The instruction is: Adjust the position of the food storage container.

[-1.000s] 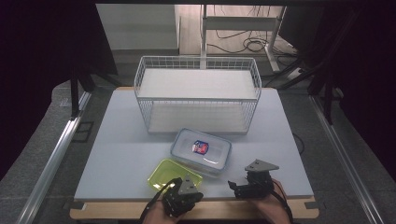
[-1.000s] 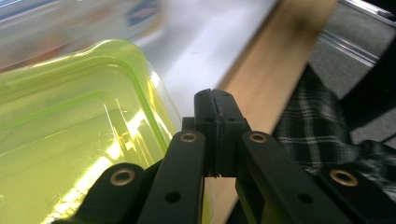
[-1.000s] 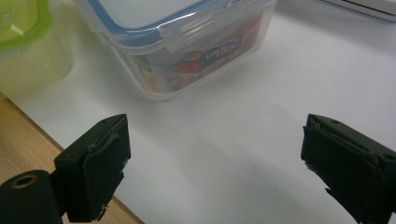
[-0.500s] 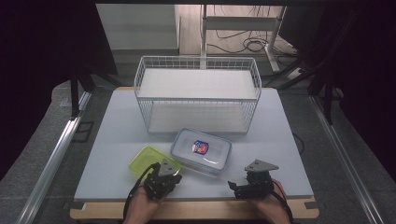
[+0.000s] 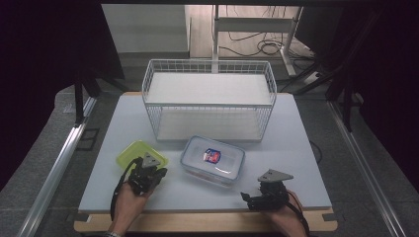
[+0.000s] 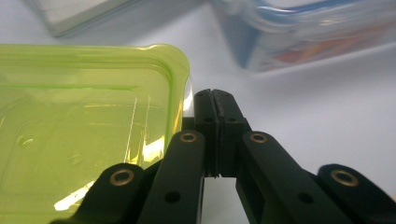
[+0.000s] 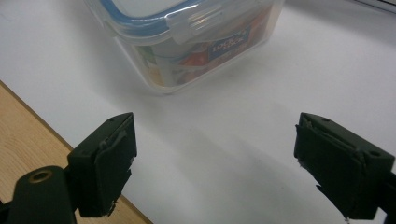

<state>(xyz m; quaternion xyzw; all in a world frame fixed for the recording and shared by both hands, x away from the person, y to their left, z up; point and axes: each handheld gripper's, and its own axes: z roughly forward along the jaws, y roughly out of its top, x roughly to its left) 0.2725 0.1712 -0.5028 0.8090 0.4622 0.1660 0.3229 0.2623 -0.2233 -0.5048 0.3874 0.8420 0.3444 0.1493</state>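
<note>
Currently the left claw [image 5: 146,174] is closed on the near right edge of the green lid [image 5: 134,152], which lies flat on the worktop [image 5: 296,148], left of the clear food container [image 5: 212,159]. The right claw [image 5: 257,199] stands open, its jaws having just narrowed slightly with nothing between them, near that container's front corner.

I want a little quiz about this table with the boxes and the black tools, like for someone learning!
1. True or false: the left tool is shut, beside the corner of the lime-green see-through plastic lid.
2. What stands behind the clear plastic box with the blue-rimmed lid: A a white wire basket, B a red bucket, C a stack of plates?
3. Fill in: the right tool has its pads wide ____, with bare table between them.

Key: 1 true; 2 A; 3 apart.
</note>
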